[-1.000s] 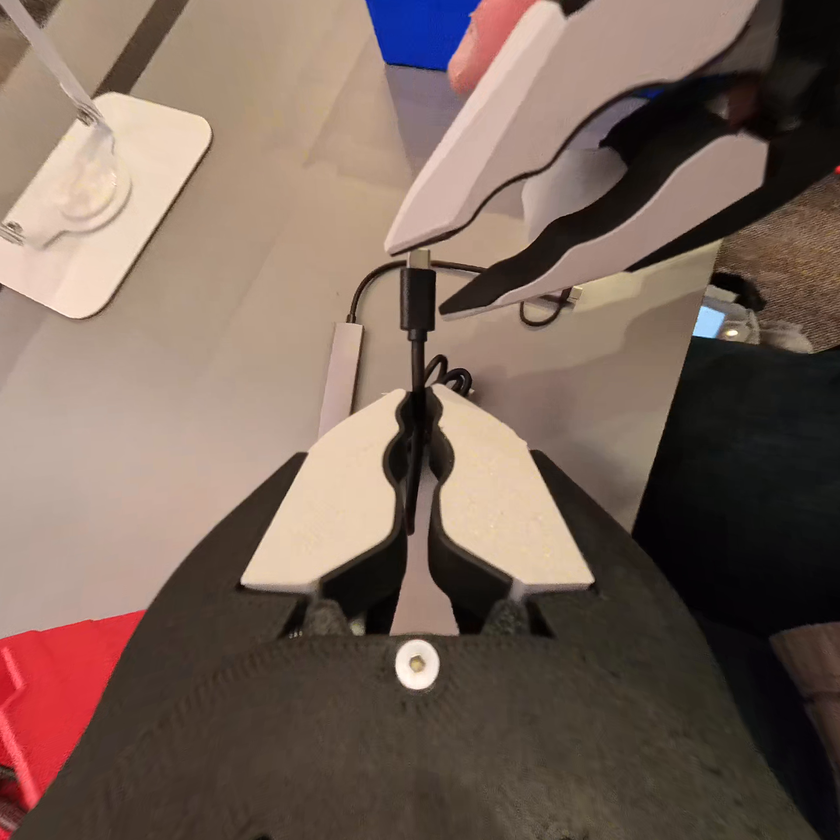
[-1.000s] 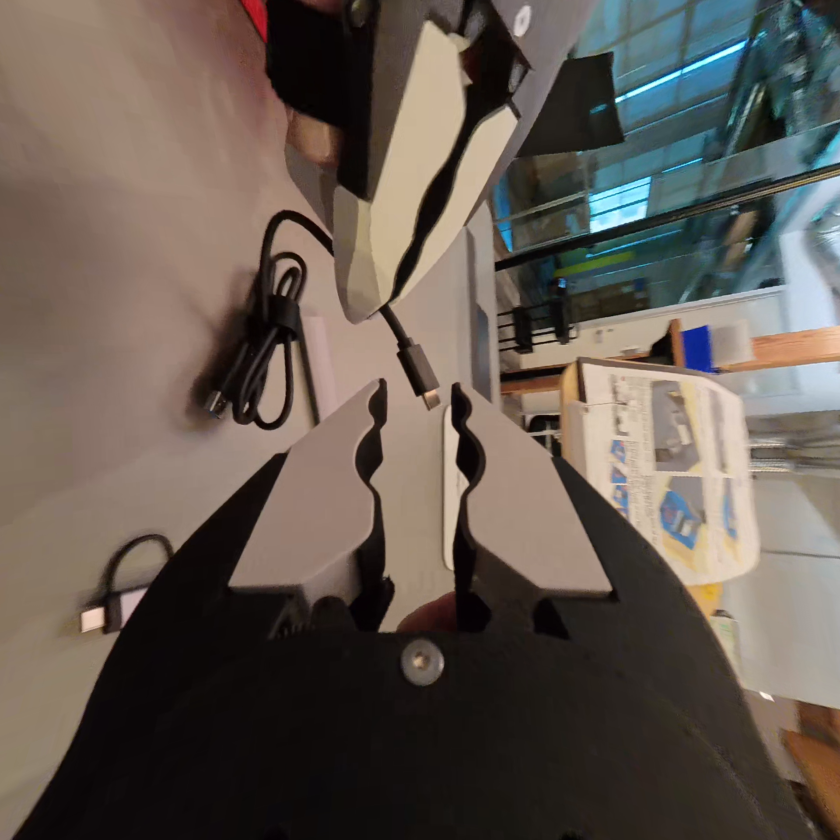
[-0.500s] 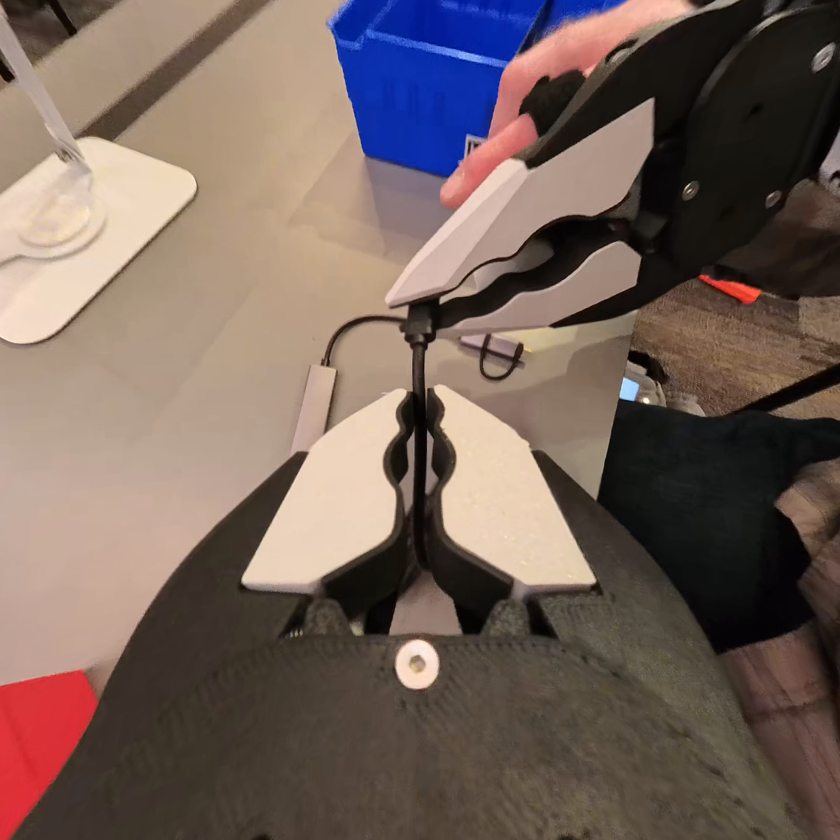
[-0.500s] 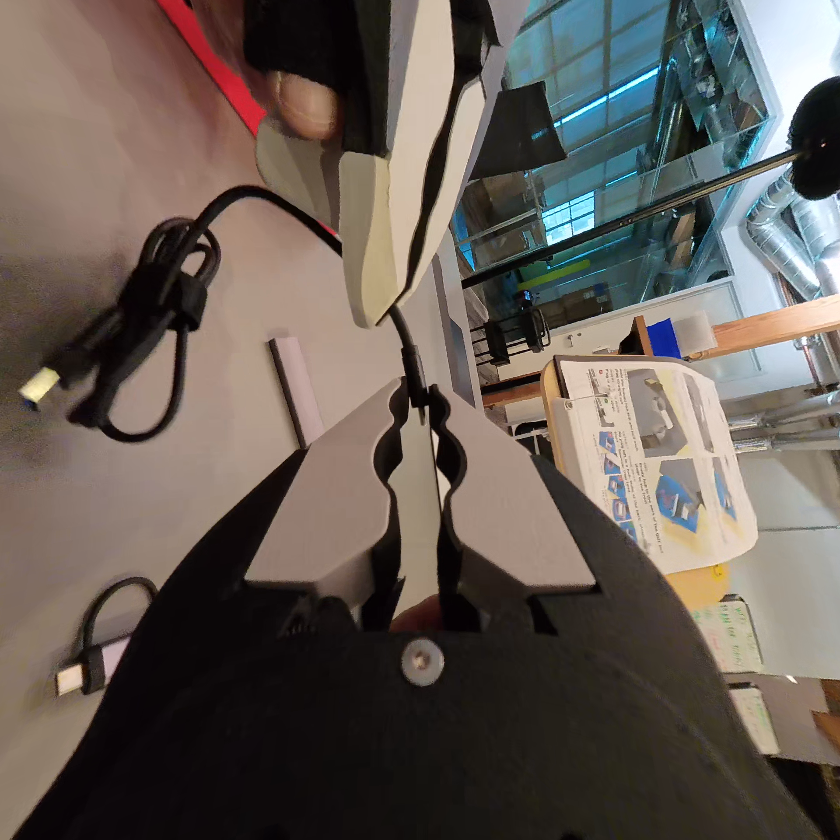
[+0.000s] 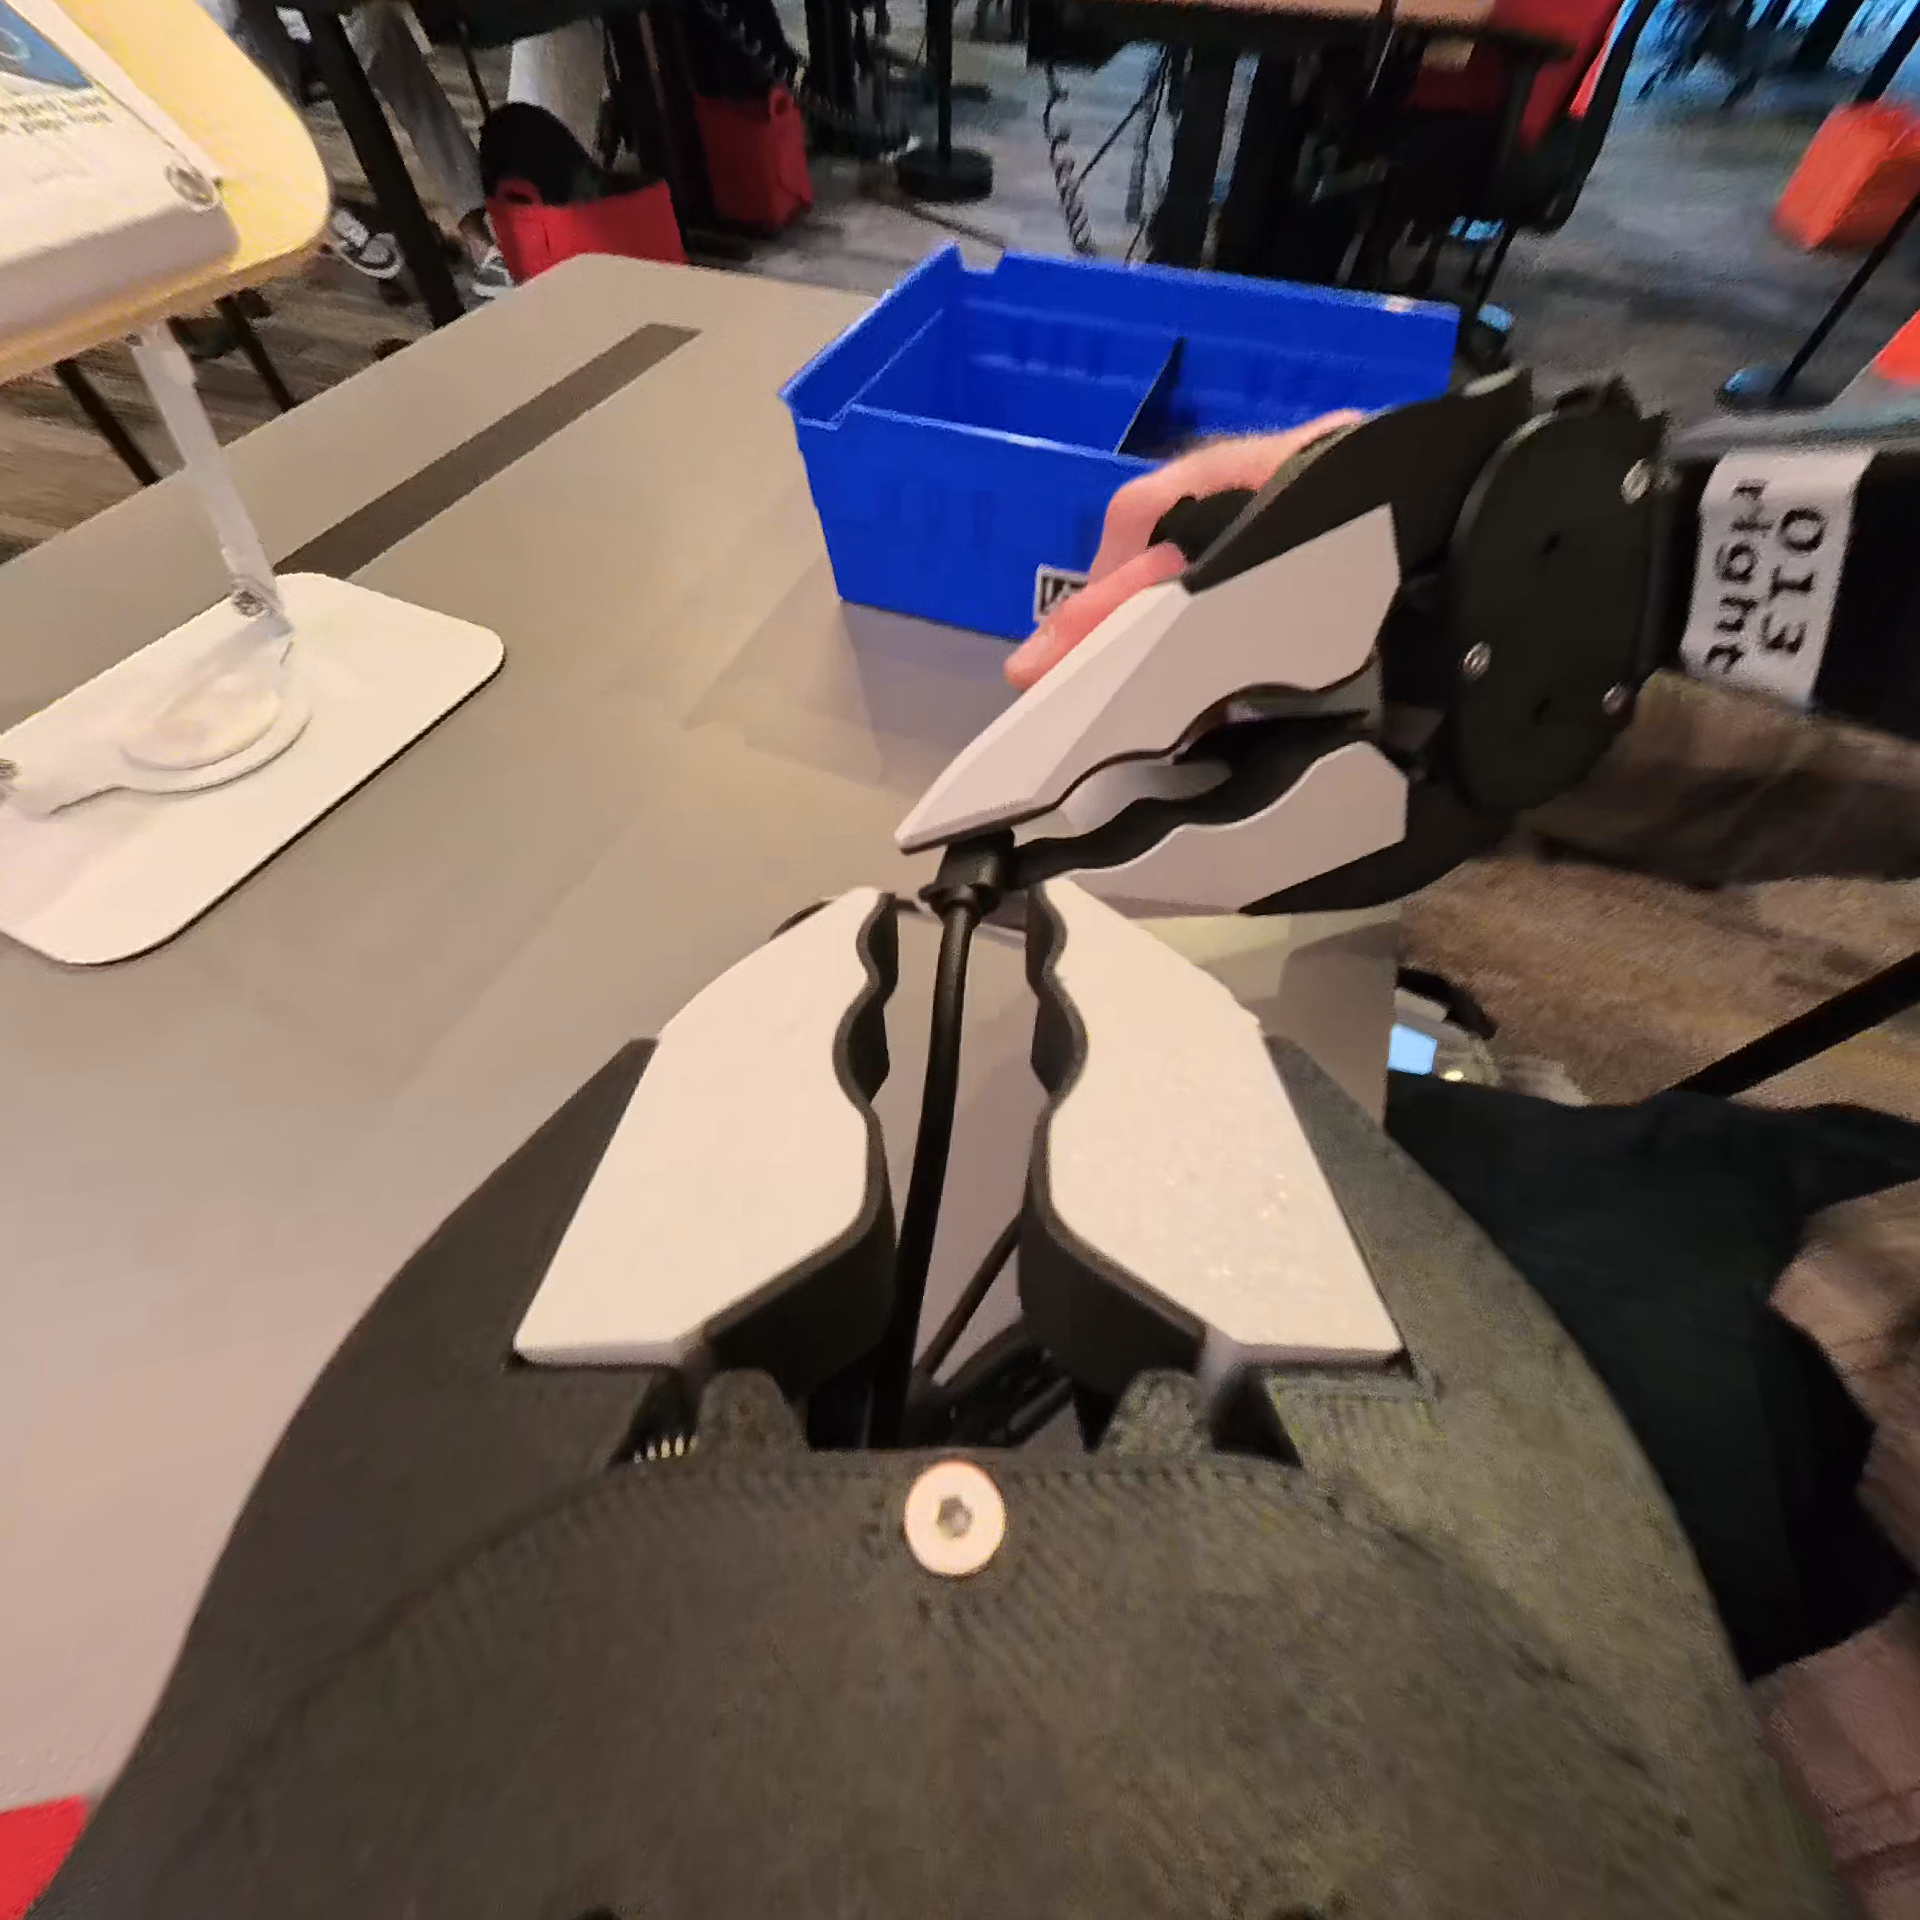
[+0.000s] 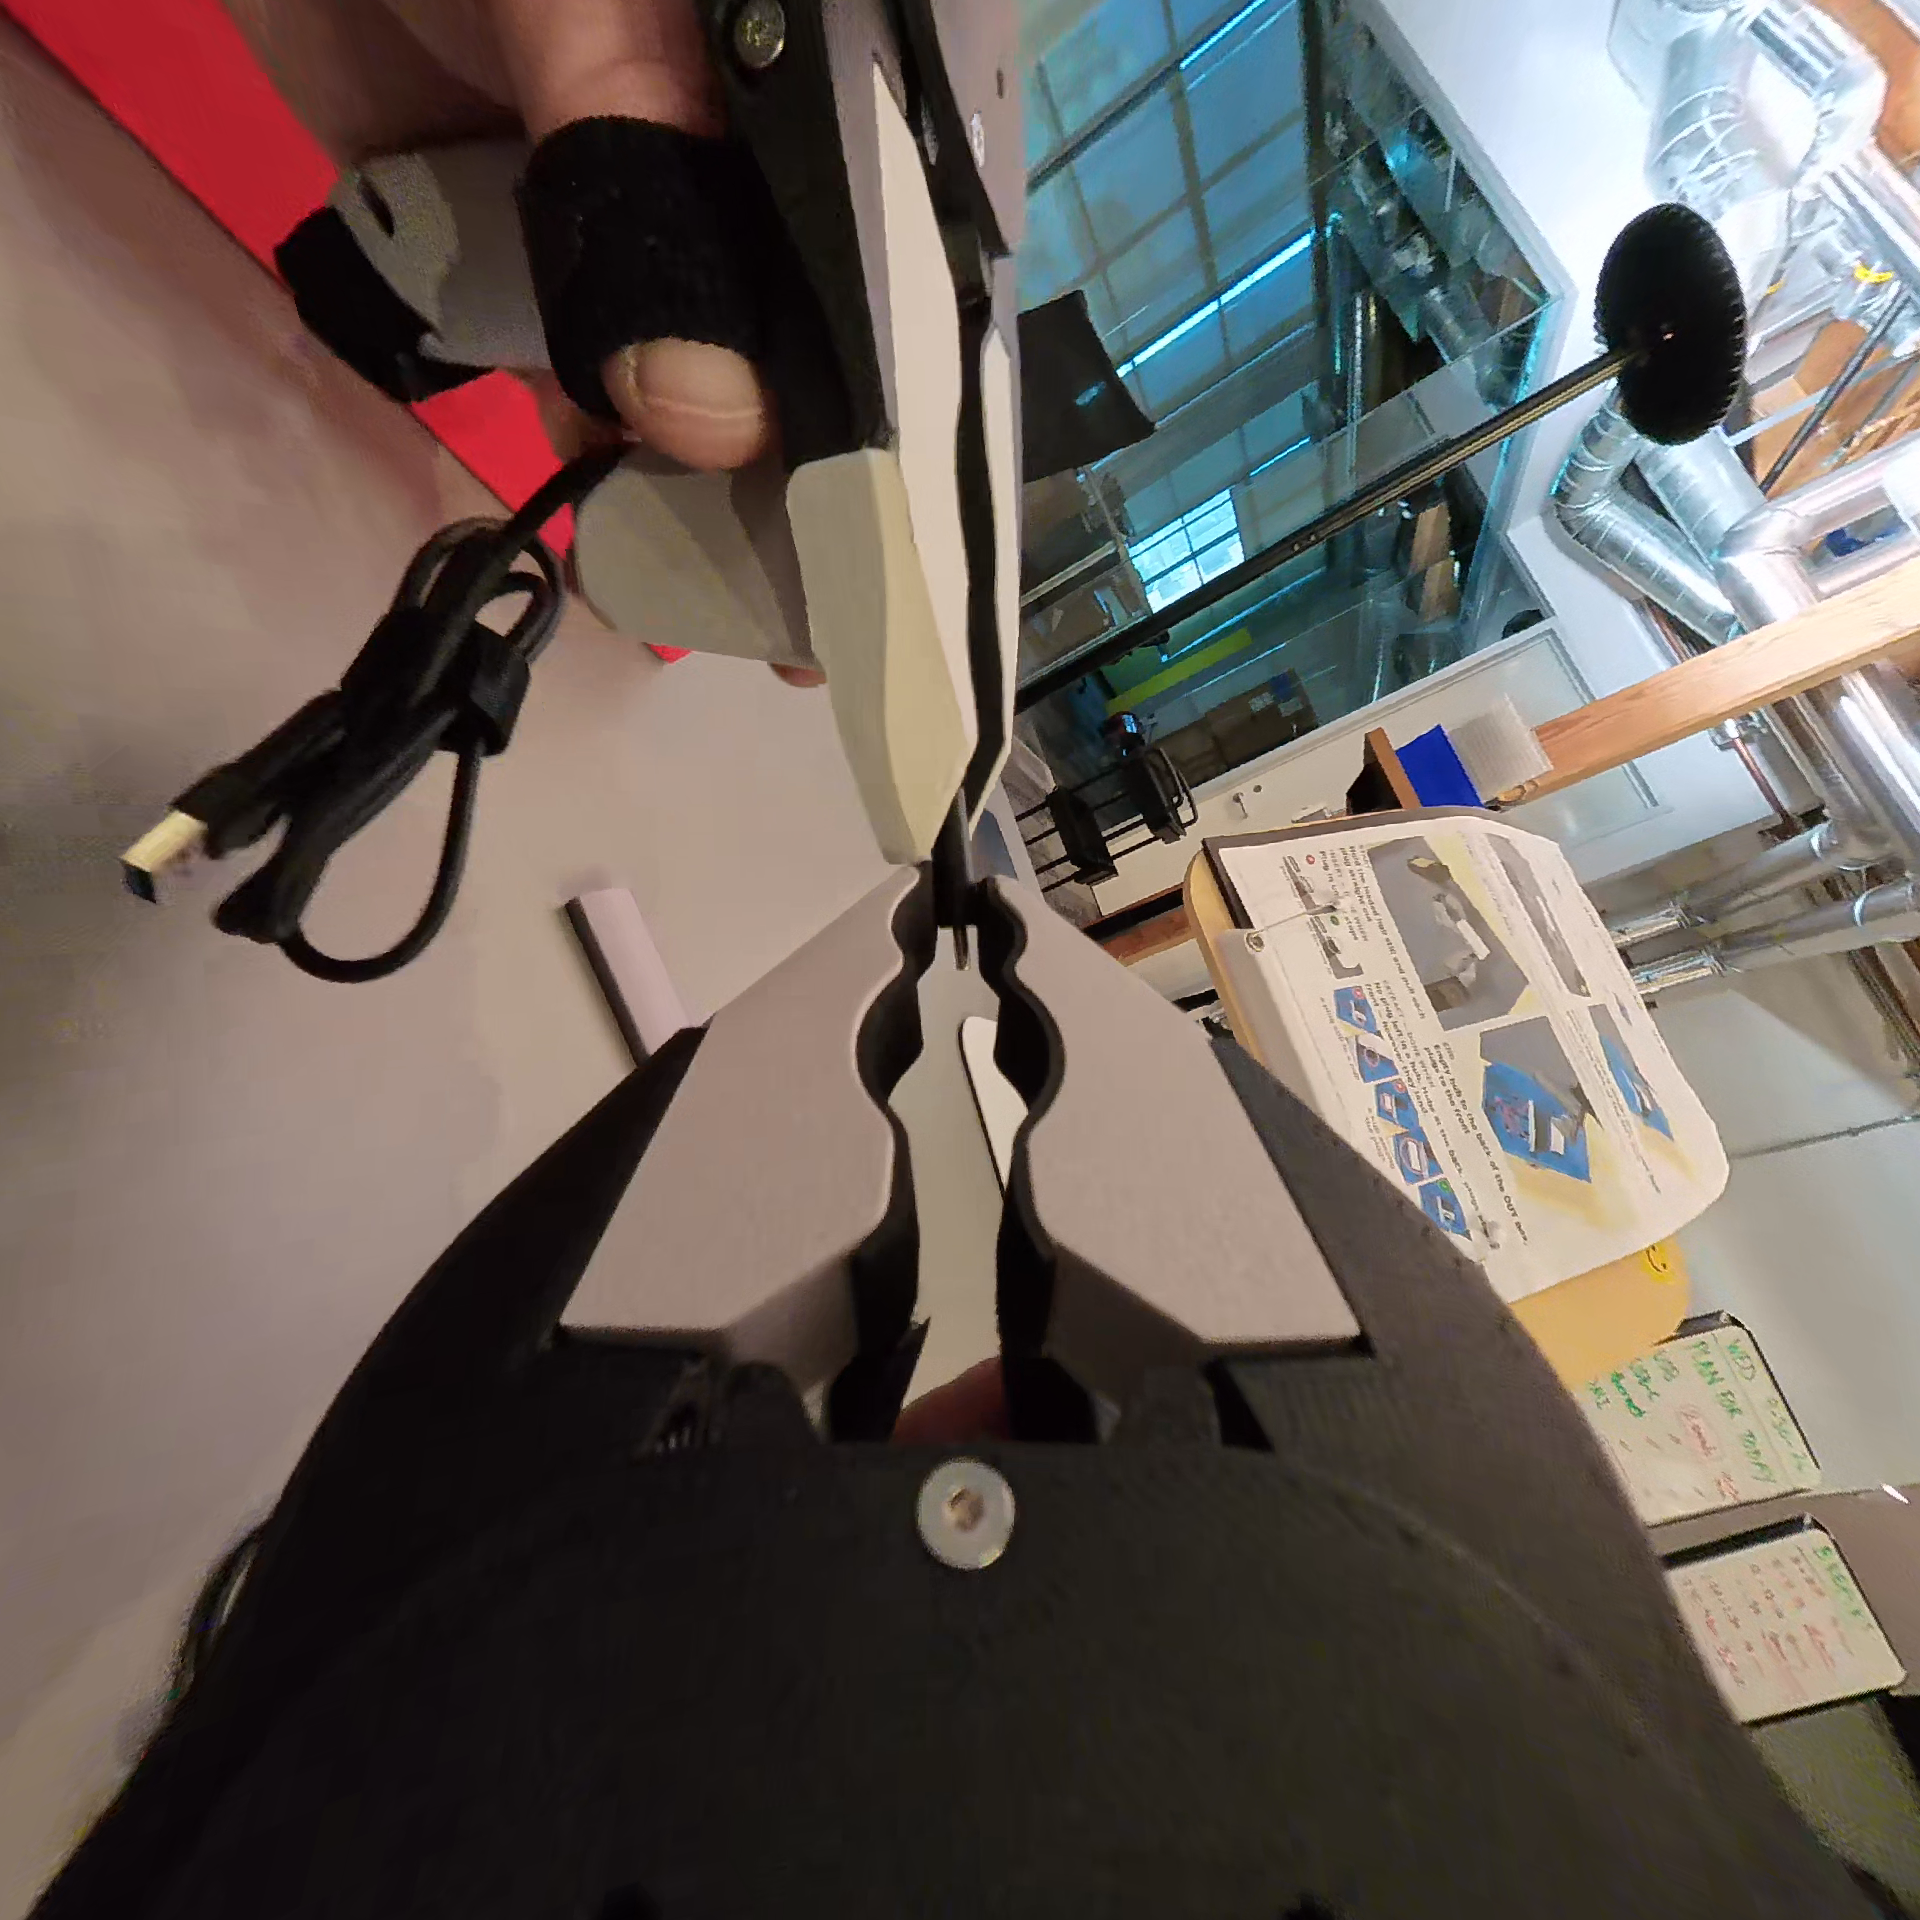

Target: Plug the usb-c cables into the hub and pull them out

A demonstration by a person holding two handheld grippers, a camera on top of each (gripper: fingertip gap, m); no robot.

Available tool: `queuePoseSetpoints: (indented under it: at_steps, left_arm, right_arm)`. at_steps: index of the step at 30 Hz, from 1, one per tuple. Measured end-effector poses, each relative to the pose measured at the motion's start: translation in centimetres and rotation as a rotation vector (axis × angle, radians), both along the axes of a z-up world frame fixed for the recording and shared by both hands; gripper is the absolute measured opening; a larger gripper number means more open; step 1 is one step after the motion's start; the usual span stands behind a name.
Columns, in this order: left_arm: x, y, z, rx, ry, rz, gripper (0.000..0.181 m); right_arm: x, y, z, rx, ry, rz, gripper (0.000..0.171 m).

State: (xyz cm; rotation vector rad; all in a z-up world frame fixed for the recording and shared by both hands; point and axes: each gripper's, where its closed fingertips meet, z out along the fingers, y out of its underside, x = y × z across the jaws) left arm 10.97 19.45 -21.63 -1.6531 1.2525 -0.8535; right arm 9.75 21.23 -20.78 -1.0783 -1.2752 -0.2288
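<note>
A black USB-C cable (image 5: pixel 935 1091) runs up between my left gripper's fingers. My left gripper (image 5: pixel 961 902) is open, with the jaws apart on either side of the cable. My right gripper (image 5: pixel 961 847) comes in from the right and is shut on the cable's plug (image 5: pixel 975 871) just past the left fingertips. In the right wrist view my right gripper (image 6: pixel 958 902) pinches the plug (image 6: pixel 961 930) under the left gripper (image 6: pixel 935 821). The rest of the cable hangs as a tied bundle (image 6: pixel 416 707). The silver hub (image 6: pixel 629 971) lies on the grey table and is hidden in the left wrist view.
A blue bin (image 5: pixel 1091 447) stands at the table's far side. A white stand base (image 5: pixel 260 748) with a clear post is at the left and carries a printed sign (image 6: pixel 1455 1049). The table's right edge (image 5: pixel 1387 1018) is close by. A red object (image 6: pixel 208 156) lies behind the left hand. Left and right tips are no more than a few centimetres apart.
My right gripper closed on the plug. My left gripper then opened and let go of the cable. Both grippers rose and tilted up, and the cable bundle lifted off the table.
</note>
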Motion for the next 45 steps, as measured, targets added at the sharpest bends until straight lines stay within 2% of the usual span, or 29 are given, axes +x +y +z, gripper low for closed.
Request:
queuePoseSetpoints:
  at_steps: [15,26,38,45]
  left_arm:
    - [0.4,-0.2,1.5,-0.176,-0.277,0.025,0.013]
    - [0.3,-0.3,1.6,-0.179,-0.267,0.04,0.012]
    - [-0.3,-0.2,1.9,-0.092,-0.228,0.063,0.012]
    - [-2.0,0.7,2.0,-0.054,-0.199,0.112,0.012]
  right_arm:
    - [-0.3,0.1,1.2,0.058,0.104,-0.028,0.005]
    - [-0.6,0.1,1.5,0.073,0.136,-0.043,0.005]
    - [-0.7,0.0,1.8,0.1,0.106,-0.038,0.008]
    - [1.1,0.8,0.2,-0.029,0.079,-0.059,0.014]
